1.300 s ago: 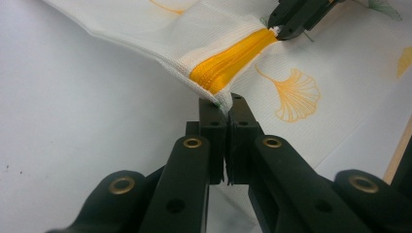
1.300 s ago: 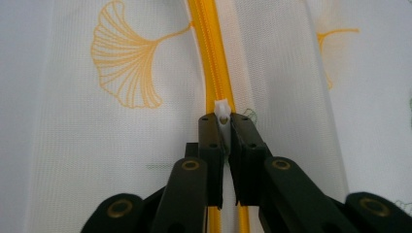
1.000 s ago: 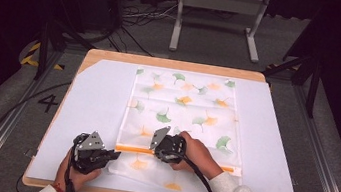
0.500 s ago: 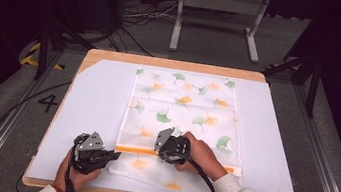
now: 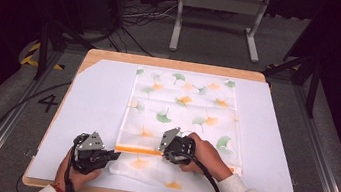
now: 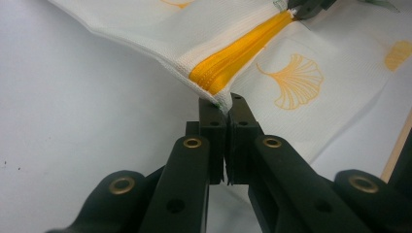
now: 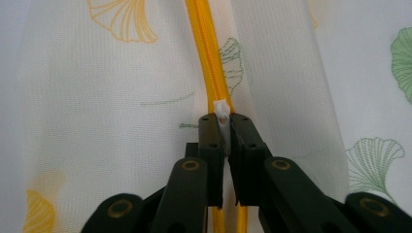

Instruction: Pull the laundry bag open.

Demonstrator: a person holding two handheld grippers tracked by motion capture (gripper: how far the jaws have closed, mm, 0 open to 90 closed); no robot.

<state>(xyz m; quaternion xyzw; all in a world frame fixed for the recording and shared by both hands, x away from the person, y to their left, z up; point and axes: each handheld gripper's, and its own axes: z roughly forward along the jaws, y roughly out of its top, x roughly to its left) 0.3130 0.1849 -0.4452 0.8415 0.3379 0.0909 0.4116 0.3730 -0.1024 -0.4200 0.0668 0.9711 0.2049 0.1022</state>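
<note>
White work mat on a wooden table; wood shows as a thin border along the far edge and the cut-off far-left corner. Broad bare mat to the left of the bag and a narrower strip to its right; both sides unobstructed. Dark floor, cables and a metal stand beyond the far edge.

The white mesh zip bag printed with green and orange ginkgo leaves lies flat mid-table, long axis running away from the person. Its near end reaches close to the table's near edge, under the hands. The orange-yellow zipper runs crosswise near that end.

Hard to read: in the high view the right hand covers the zipper's right stretch and part of the bag's near-right corner. The bag's near-left flap is translucent and pale against the mat, so its outline is faint there. In the right gripper view the zipper below the jaws is cut off by the gripper body.

Left gripper: jaws pressed together, pinching the bag's corner fabric right at the zipper's left end; the cloth lifts slightly off the mat from that point. Left hand sits at the near-left table edge.

Right gripper: jaws nearly together, clamped on the small white zipper pull tab, which sticks up between the tips. Zipper tape runs straight ahead from the jaws. The two grippers sit near each other along the zipper line.
</note>
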